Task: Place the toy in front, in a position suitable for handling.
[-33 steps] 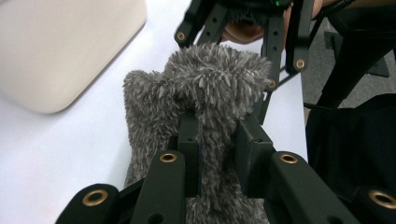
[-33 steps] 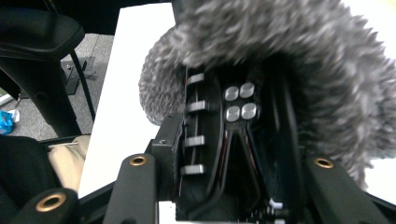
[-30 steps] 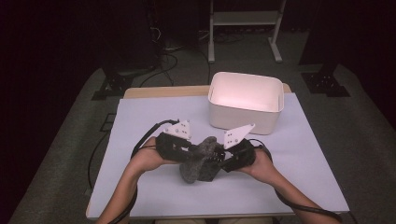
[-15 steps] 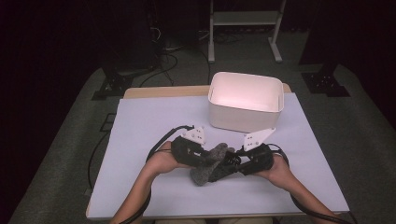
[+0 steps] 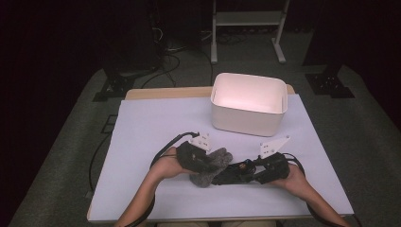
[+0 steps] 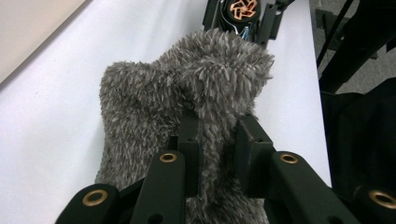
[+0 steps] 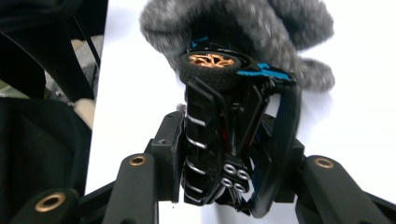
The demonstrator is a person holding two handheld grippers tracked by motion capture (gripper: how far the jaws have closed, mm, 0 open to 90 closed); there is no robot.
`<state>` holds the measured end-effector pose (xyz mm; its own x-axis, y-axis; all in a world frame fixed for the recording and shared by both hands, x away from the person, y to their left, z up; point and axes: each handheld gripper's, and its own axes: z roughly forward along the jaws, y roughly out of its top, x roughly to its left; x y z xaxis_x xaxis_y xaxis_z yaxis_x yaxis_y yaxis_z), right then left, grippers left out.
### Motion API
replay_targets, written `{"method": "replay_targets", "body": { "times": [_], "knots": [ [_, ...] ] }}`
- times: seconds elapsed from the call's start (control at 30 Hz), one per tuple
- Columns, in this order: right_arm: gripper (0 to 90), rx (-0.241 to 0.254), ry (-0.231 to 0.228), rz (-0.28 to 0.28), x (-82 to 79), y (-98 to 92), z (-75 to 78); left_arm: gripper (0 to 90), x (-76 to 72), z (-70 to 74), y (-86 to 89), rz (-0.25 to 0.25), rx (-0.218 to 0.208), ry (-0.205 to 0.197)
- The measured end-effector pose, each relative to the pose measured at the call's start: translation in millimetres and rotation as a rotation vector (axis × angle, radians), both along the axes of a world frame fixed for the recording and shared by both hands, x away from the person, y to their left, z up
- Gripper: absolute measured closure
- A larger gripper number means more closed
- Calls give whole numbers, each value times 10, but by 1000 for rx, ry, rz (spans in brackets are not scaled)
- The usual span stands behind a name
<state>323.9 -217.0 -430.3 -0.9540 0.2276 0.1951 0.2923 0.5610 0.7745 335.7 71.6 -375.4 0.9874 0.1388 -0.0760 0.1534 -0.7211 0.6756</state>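
A grey fuzzy sock (image 5: 211, 166) (image 6: 187, 93) lies low over the white table sheet (image 5: 156, 123). My left gripper (image 5: 204, 164) (image 6: 217, 140) is shut on a fold of it. A black toy car (image 5: 235, 173) (image 7: 210, 65) with gold wheels has its nose tucked into the sock's (image 7: 261, 28) open end. My right gripper (image 5: 253, 173) (image 7: 229, 137) clamps the car's rear by its sides. Its jaws have just been opening slightly, with the car still pressed between the pads. The car (image 6: 243, 11) also pokes out past the sock in the left gripper view.
A white bin (image 5: 246, 124) stands at the back right of the table, close behind the grippers. Cables trail from both grippers toward the person's forearms. The table's front edge (image 5: 217, 218) lies just below the hands.
Both hands have sunk toward the table with the sock and car. The right gripper has drawn off to the right, so the car stretches out from the sock.
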Motion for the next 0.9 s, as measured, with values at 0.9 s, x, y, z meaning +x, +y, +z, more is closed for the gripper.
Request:
{"method": "replay_targets", "body": {
  "times": [0.9],
  "knots": [
    [563,-3,34,110,-121,465,-20,765,-257,411,635,32,-125,-7]
  ]
}}
